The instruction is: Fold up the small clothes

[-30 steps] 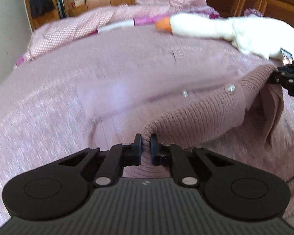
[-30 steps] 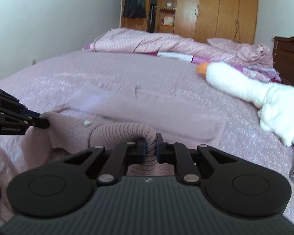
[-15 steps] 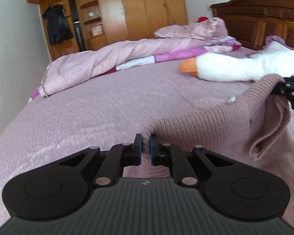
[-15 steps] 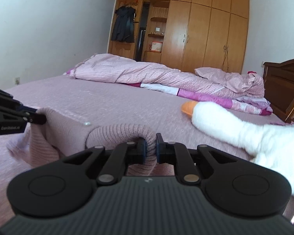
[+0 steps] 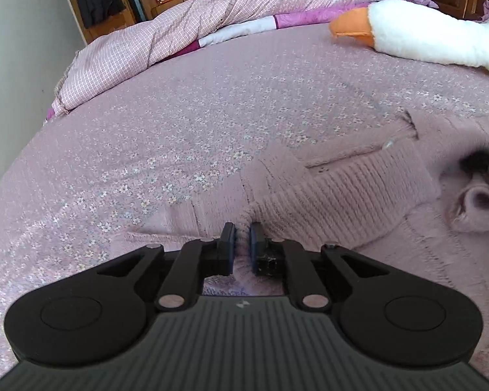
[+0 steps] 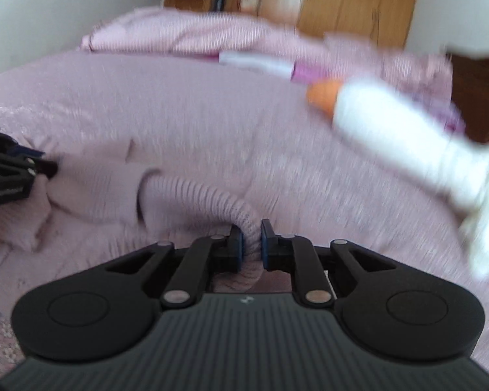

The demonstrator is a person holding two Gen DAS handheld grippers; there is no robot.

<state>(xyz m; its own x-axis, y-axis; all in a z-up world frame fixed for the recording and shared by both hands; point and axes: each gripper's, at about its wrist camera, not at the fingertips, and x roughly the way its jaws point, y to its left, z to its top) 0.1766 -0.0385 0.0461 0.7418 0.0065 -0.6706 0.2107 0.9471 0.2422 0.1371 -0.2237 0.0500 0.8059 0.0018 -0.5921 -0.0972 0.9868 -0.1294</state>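
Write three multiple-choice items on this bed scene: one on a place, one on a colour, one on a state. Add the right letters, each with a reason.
1. Where does the plush goose lie?
A. on the bed, beyond the knitted sweater
B. on the floor
C. inside the wardrobe

2. What colour is the goose's beak?
A. black
B. orange
C. green

3. What is the left hand-held gripper doing?
A. gaping wide above the bedspread
B. shut on the goose
C. shut on the sweater

Answers:
1. A: its white body rests on the bedspread, farther from the camera than the sweater.
2. B: the beak shows orange against white plush in both views.
3. C: pink knit is pinched between its fingertips; the right hand-held gripper pinches a ribbed edge likewise.
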